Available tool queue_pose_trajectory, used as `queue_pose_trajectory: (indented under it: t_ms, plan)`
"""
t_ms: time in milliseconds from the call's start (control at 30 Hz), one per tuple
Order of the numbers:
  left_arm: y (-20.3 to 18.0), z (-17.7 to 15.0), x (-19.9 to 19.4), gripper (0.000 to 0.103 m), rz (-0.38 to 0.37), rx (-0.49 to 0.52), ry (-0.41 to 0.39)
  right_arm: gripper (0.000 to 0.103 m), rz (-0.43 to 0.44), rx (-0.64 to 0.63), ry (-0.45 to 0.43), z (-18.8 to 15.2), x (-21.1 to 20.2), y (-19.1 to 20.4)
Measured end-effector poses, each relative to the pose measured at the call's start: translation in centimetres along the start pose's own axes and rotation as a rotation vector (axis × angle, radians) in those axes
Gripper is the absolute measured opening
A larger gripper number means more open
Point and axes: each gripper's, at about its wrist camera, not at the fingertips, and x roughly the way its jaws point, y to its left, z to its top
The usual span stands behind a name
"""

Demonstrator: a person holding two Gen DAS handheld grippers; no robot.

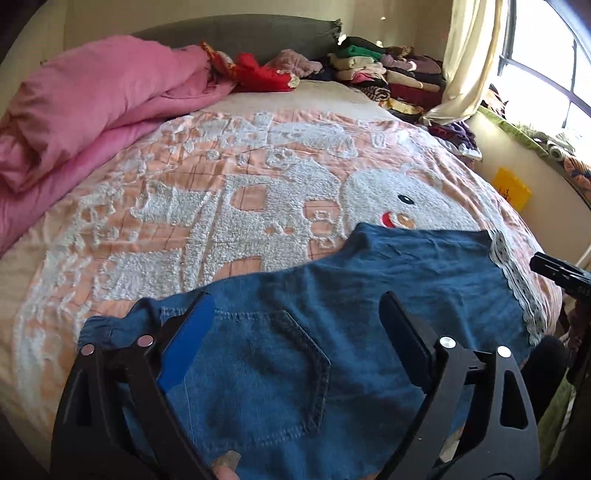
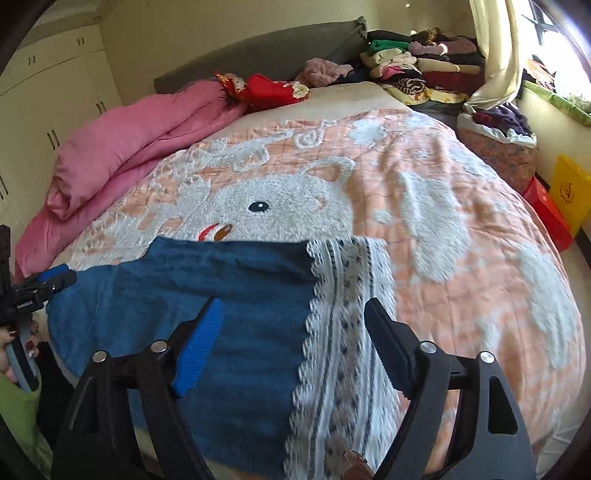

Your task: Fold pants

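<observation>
Pants (image 1: 295, 295) lie flat on the bedspread (image 1: 221, 206) at the near edge of the bed, filling the lower centre of both wrist views: blue denim, back pocket (image 1: 280, 373) facing up in the lower middle of the left view, white lace hem (image 2: 340, 332) running down the centre of the right view. Left gripper (image 1: 295, 332) sits above the pocket area, jaws spread wide, nothing clamped; denim shows in the gap, but both pads are clear of it. Right gripper (image 2: 295, 339) is over the hem end, jaws also wide apart, the blue-padded finger over denim and the other over lace, nothing gripped. In the right view the left gripper shows again at the left edge, held by a hand (image 2: 14, 347) by the pants' far-left end. In the left view the tip of the right gripper pokes in at the right edge, beside the lace. Pink quilt (image 1: 92, 107) is bunched in the upper left, well apart from the pants. Stacked clothes (image 1: 388, 74) are at the top right by the headboard (image 1: 240, 33). Yellow bag (image 2: 569, 192) sits on the floor at the right edge.
</observation>
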Motion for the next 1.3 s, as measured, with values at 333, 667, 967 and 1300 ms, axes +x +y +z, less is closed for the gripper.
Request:
queue_pose_trajectory:
  t_ms: [333,667,967,1300]
  plan:
    - [-2.4,-2.8,-2.5,0.091,-0.038,0.079,0.007,0.085,-0.068,-0.056,0.002,-3.5,-4.5,0.9]
    - [-3.9,-5.7,-1.4,0.091,-0.018,0.141,0.086,0.085,-0.011,-0.180,0.070,-5.2,-1.5,7.5]
    - [-2.0,-8.3,1.8,0.091,0.079,0.128,0.218,0.085,-0.023,-0.171,0.153,-6.3,1.8,8.2]
    - [-0.5,-8.8,1.6,0.091,-0.001,0.078,0.199,0.080,-0.042,-0.034,0.203,-7.3,2.3,4.4]
